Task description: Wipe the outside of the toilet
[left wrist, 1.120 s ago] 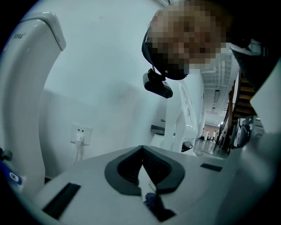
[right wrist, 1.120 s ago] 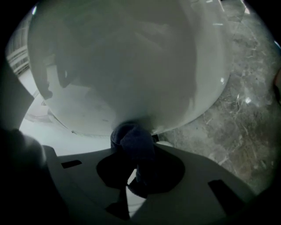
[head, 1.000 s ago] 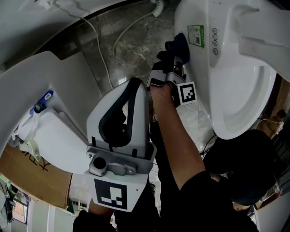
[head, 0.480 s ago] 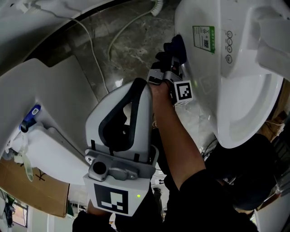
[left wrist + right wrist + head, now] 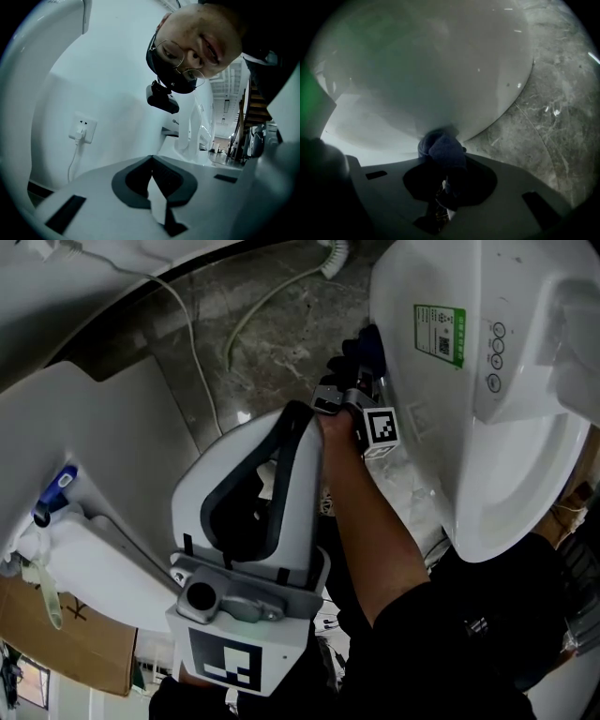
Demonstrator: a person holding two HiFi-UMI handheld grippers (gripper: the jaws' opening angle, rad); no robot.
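Our right gripper (image 5: 446,165) was clenched on a dark blue cloth (image 5: 443,148), which touched the outer side of the white toilet (image 5: 441,456), above the stone floor (image 5: 281,324). Our left gripper (image 5: 152,165) was closed on nothing, away from the toilet.

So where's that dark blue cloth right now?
In the head view the cloth is top centre, clamped in the right hand-held gripper, against the toilet's white outer side, left of its green label.
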